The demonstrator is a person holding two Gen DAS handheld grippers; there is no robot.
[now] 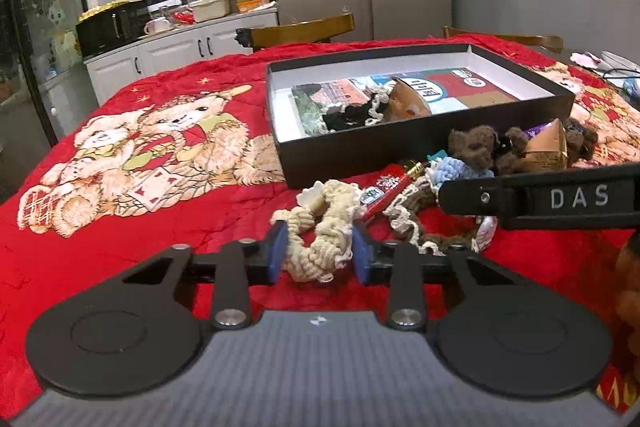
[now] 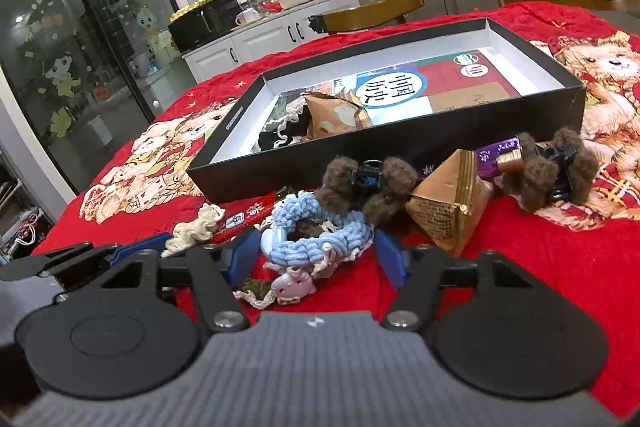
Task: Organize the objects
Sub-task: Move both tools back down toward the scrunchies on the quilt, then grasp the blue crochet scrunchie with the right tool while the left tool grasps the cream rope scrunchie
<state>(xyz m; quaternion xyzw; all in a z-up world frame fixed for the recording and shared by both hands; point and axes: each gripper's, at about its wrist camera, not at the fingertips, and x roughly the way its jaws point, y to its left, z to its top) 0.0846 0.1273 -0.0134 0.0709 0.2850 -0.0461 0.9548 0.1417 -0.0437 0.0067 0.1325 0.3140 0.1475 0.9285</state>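
Two sets of tongs worked over the red bear-print cloth (image 1: 120, 227) on the counter.

Left wrist view: left tongs (image 1: 320, 257) sat narrow, blue pads on both sides of the cream braided scrunchie (image 1: 320, 231), touching it; looked gripped. Scrunchie lay on the cloth just in front of the black box (image 1: 400, 151). Beside it, a red stick packet (image 1: 386, 189), then a brown lace-edged scrunchie (image 1: 420, 223). Right tongs' arm crossed in from the right, marked "DAS". Box held a printed booklet (image 1: 460, 91), a black scrunchie (image 1: 348, 117) and a tan wrapped packet (image 1: 408, 101).

Right wrist view: right tongs (image 2: 316, 255) stood wide, pads (image 2: 390, 257) flanking the light blue scrunchie (image 2: 320, 231) without clamping it. A pink bunny charm (image 2: 292, 285) lay below it. Behind: a brown fuzzy clip (image 2: 368, 183), a gold pyramid packet (image 2: 452, 207), a purple stick packet (image 2: 496, 151), a second brown fuzzy clip (image 2: 556, 175), all near the box front wall (image 2: 280, 163). Left tongs showed at far left by the cream scrunchie (image 2: 196, 227).
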